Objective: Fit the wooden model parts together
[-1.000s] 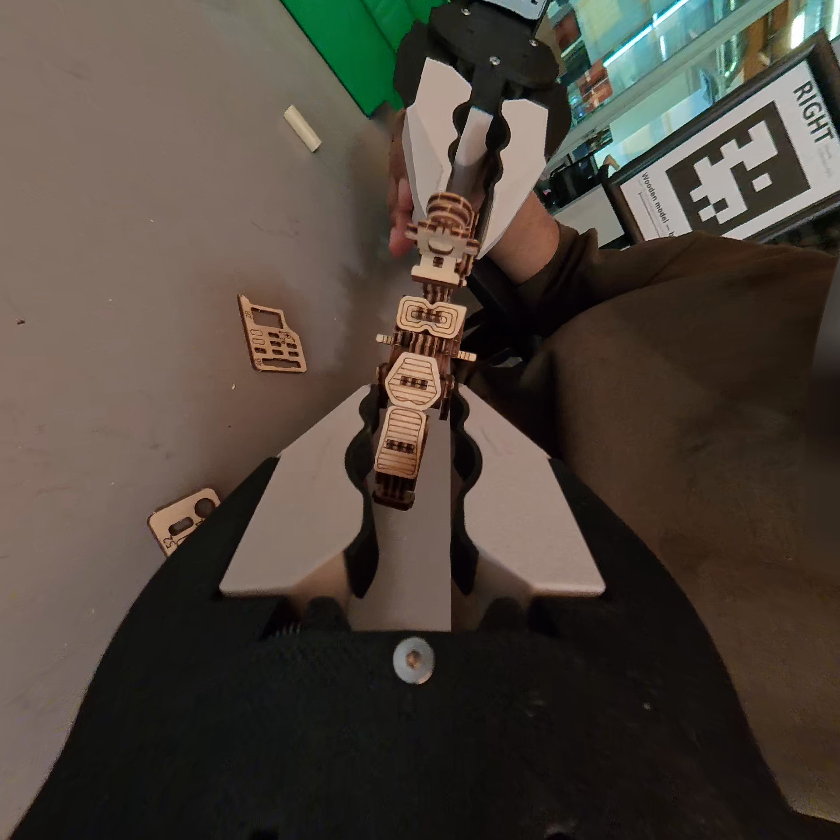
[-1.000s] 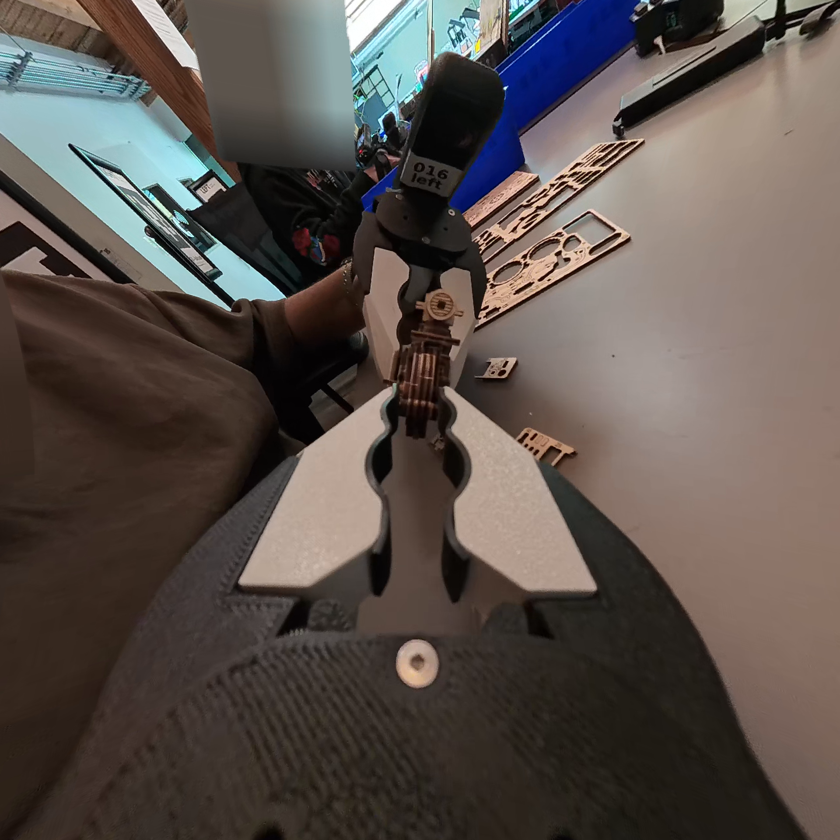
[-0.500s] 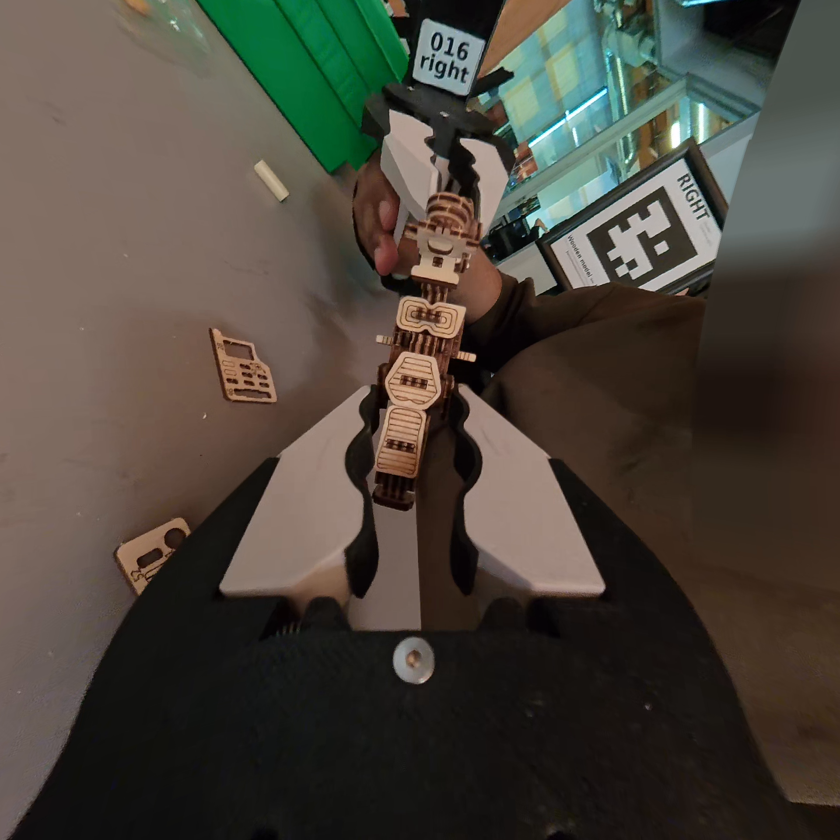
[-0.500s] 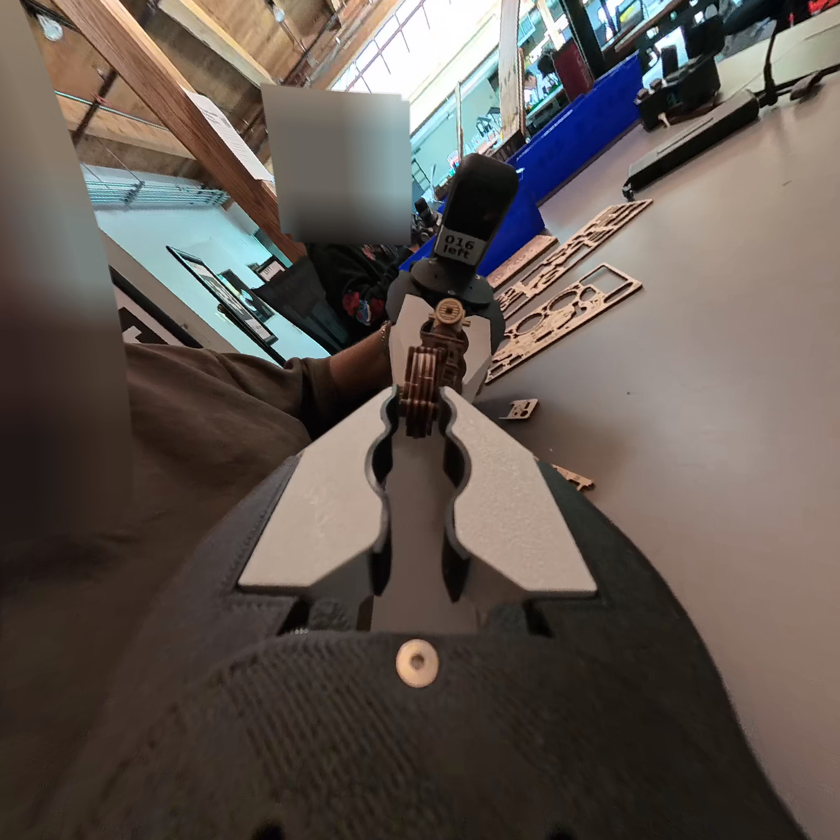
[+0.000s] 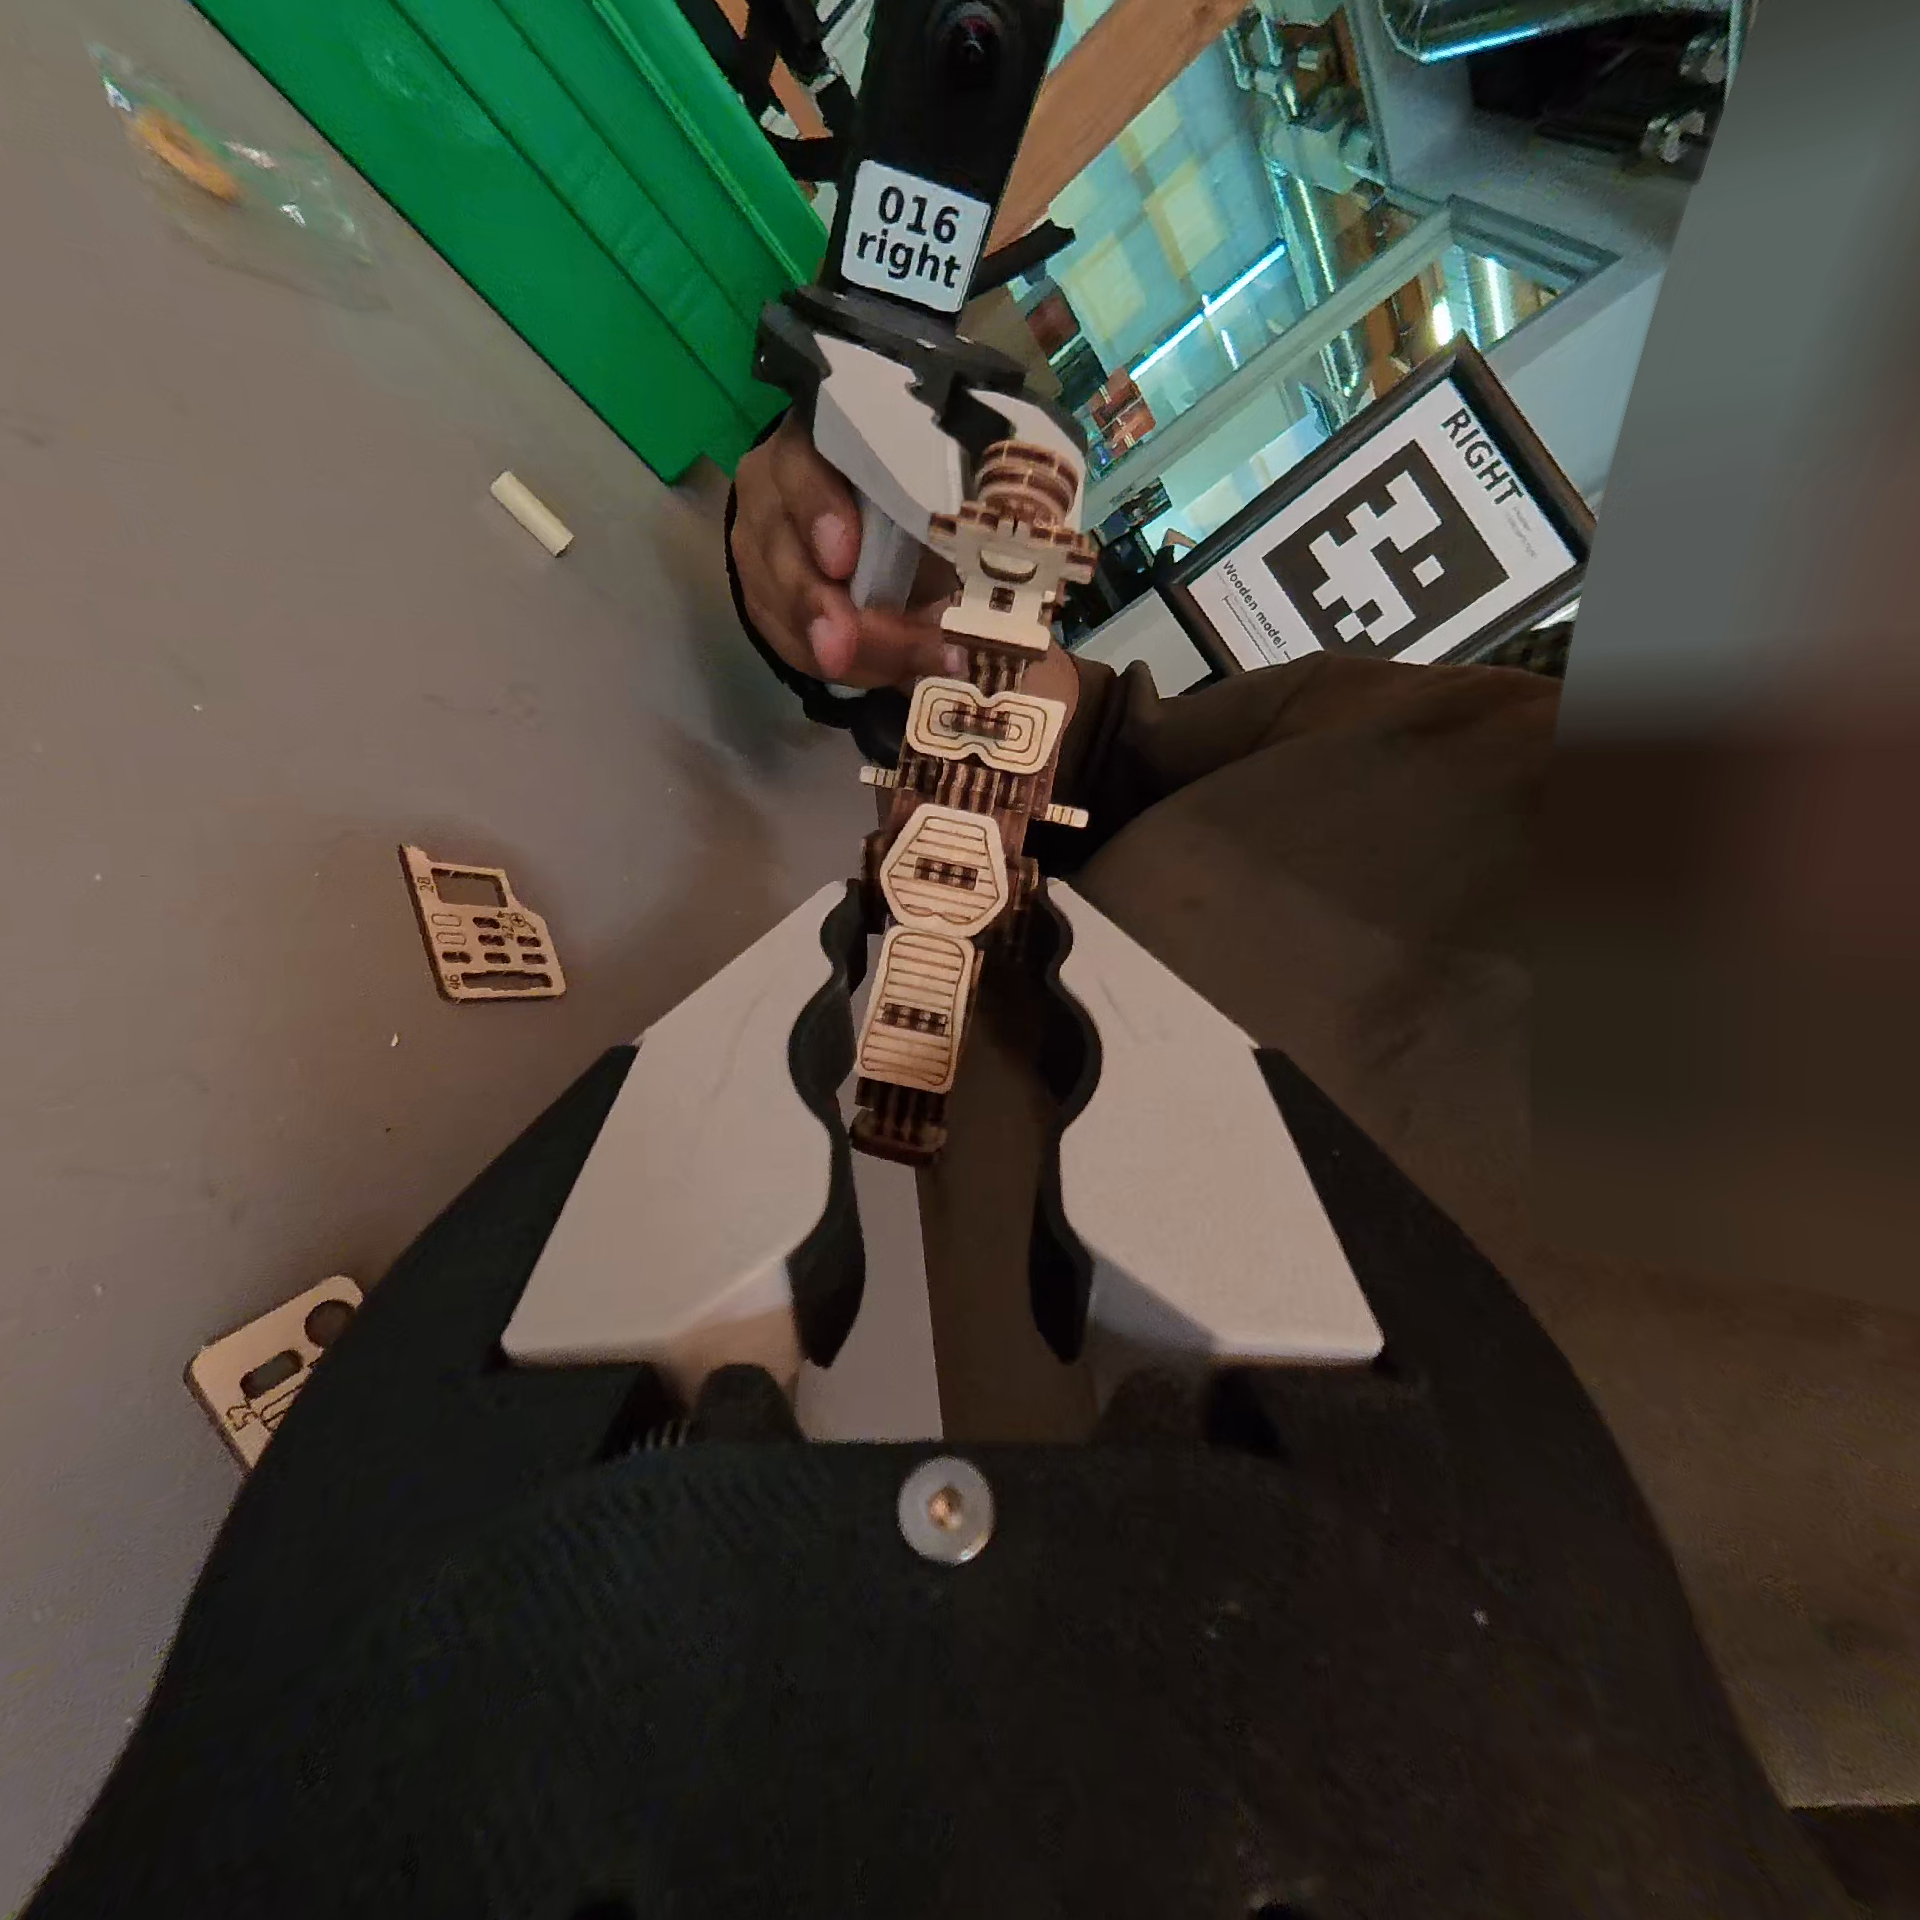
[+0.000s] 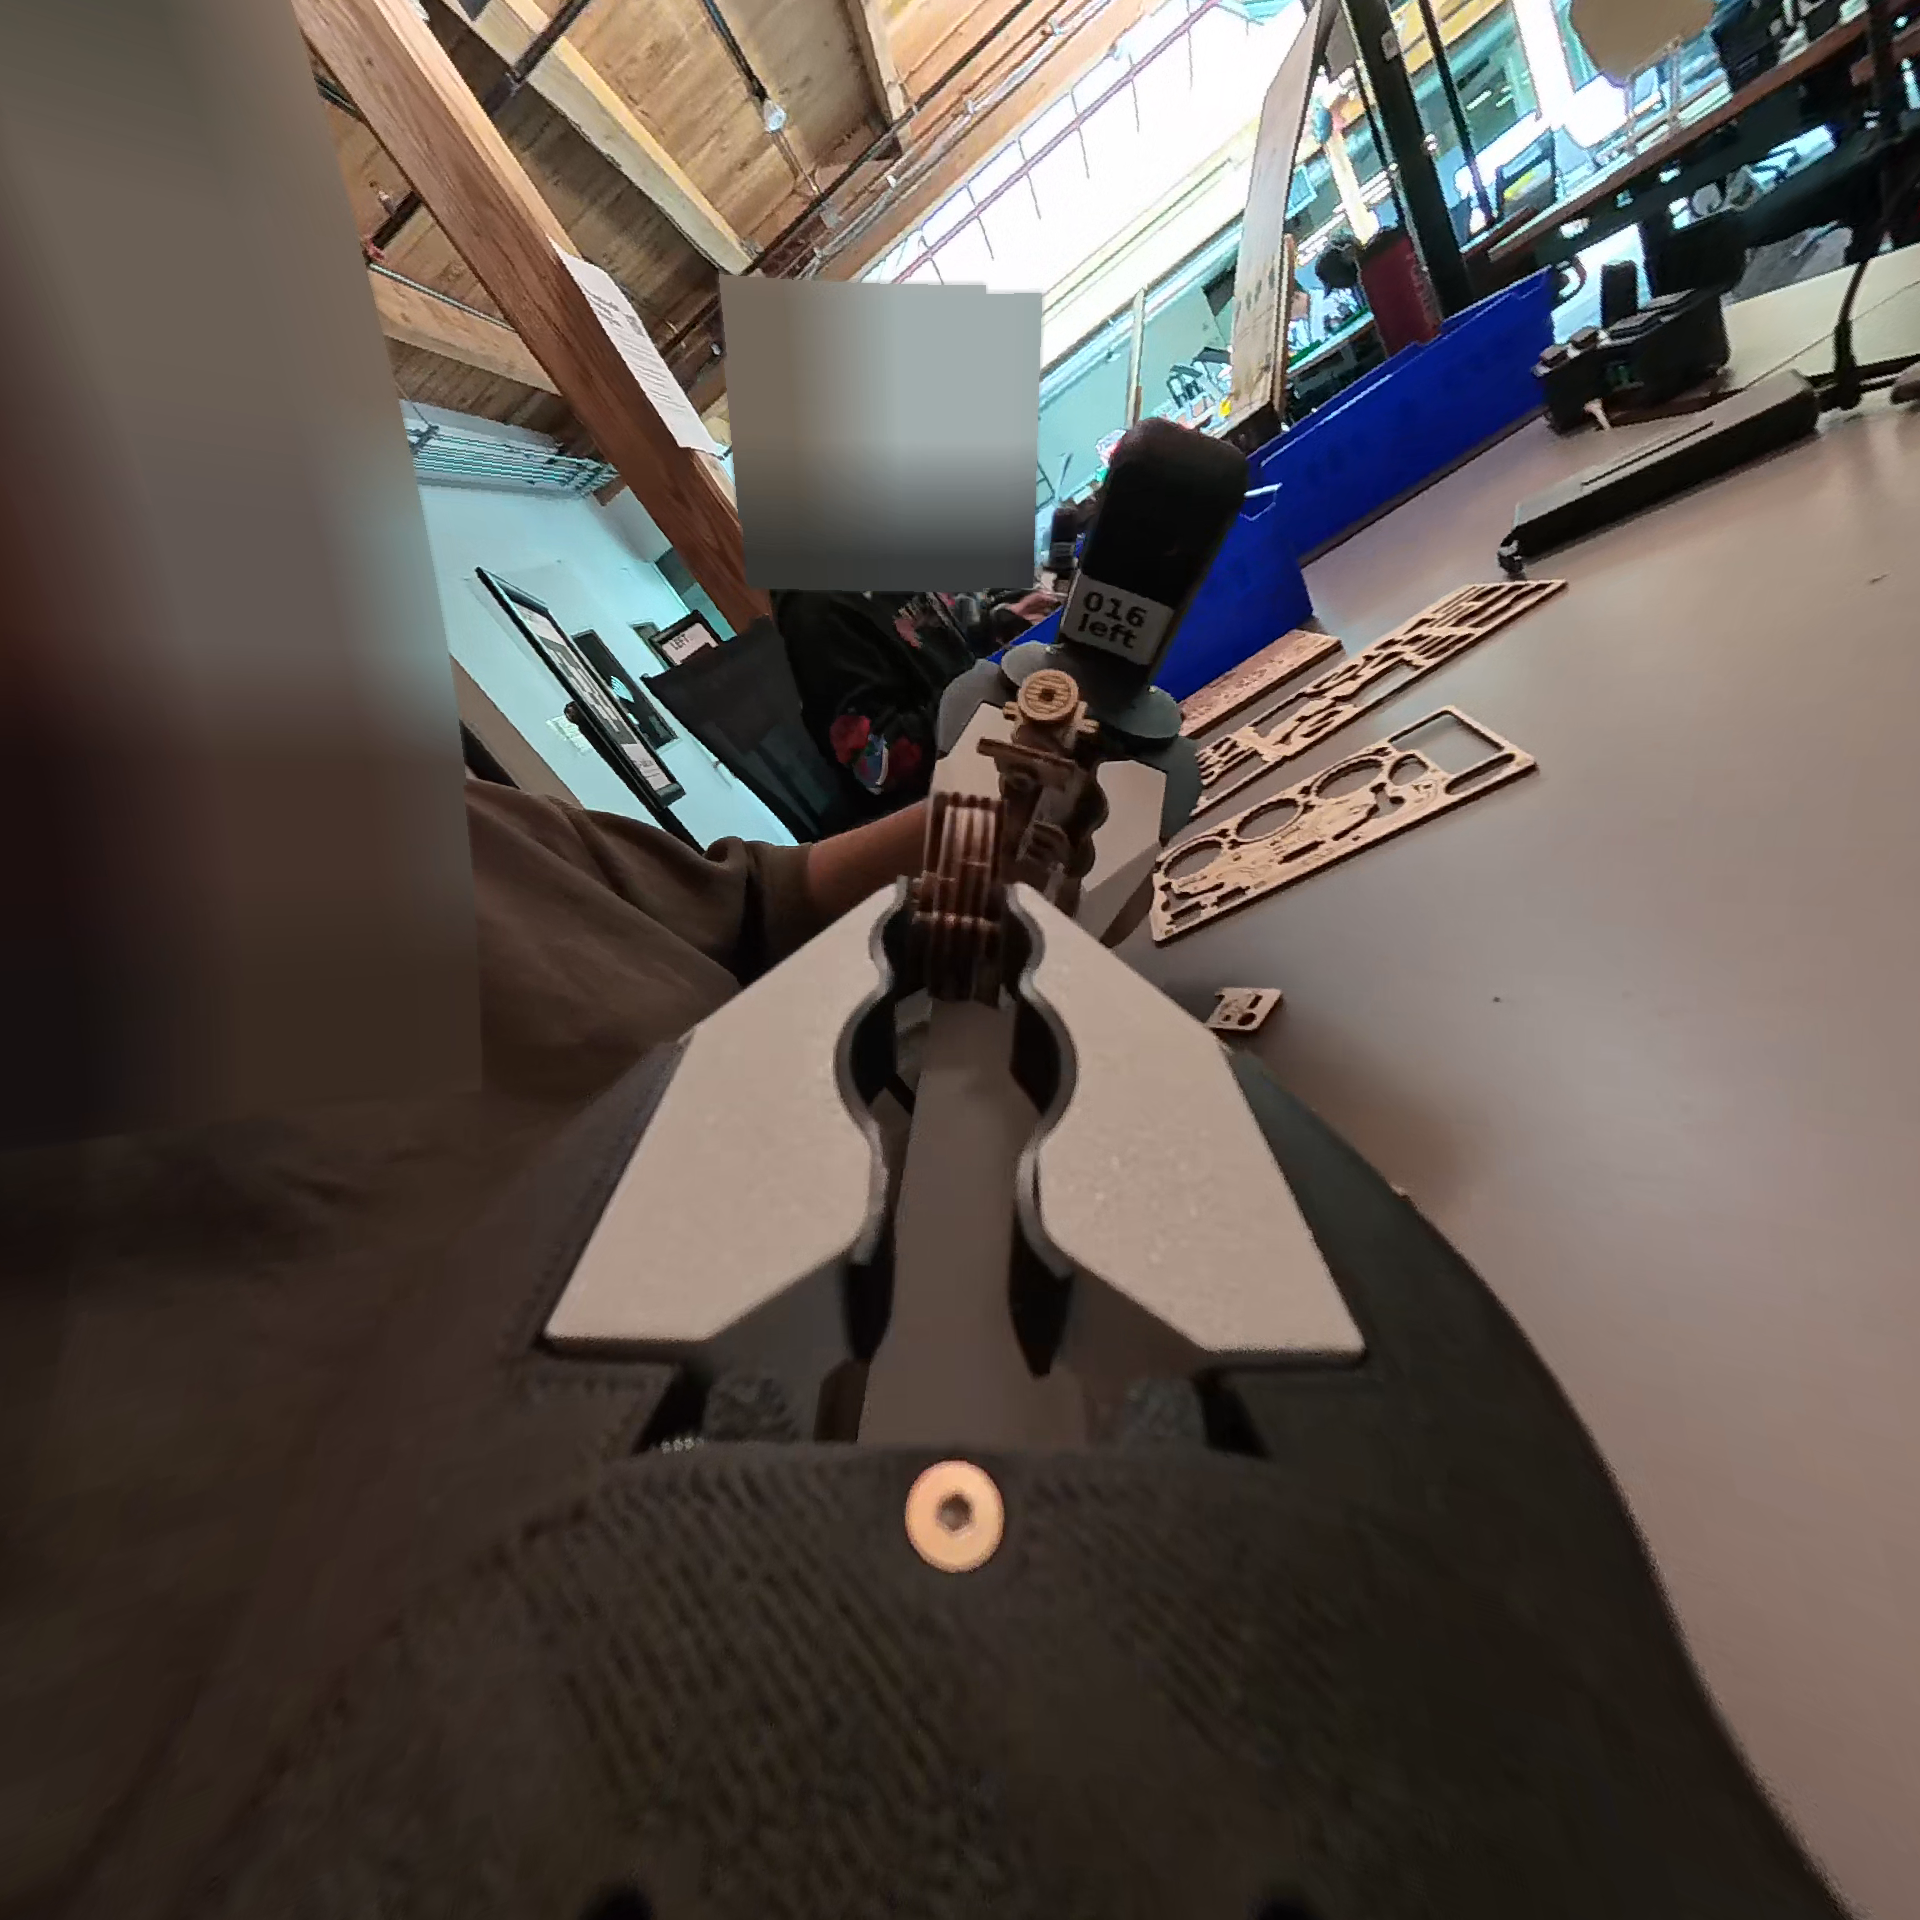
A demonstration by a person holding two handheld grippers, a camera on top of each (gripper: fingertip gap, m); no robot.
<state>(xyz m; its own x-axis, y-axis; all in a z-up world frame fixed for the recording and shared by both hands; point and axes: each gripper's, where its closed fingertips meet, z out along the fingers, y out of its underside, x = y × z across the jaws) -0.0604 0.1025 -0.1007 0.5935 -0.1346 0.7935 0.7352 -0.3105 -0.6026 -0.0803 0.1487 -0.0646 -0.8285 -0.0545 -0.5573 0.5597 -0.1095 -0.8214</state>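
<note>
- Both sets of jaws were clamped on the same wooden model (image 5: 961, 831), one at each end, and it hung in the air between them above the grey table (image 5: 208, 727).
- The left gripper (image 5: 940, 914) pinched the model's near end; in the left wrist view its grey fingers (image 5: 727, 1091) pressed in on the layered wood from both sides, with the ribbed top plates facing the camera.
- The right gripper (image 5: 971, 468) closed on the far end, right at the stacked round piece, and a hand (image 5: 805, 566) wrapped the handle below it.
- From the right wrist view, the right gripper (image 6: 961, 914) nipped a stack of thin curved slats at the model (image 6: 982, 852) tip, fingers (image 6: 1132, 1122) tight against it.
- Beyond it the left gripper (image 6: 1049, 831) faced back, with the model's small round disc showing just in front of its black body.
- On the table lay a small slotted wooden piece (image 5: 481, 925), well apart from the model, and another wooden scrap (image 5: 275, 1361) half hidden by the left gripper's black body.
- A little white cylinder (image 5: 531, 512) lay near the green crate (image 5: 540, 187).
- Across the table sat the punched-out wooden sheets (image 6: 1340, 821), with a tiny wooden offcut (image 6: 1244, 1009) near the right gripper's finger.
- A brown sleeve (image 5: 1351, 883) filled the space beside the model.
</note>
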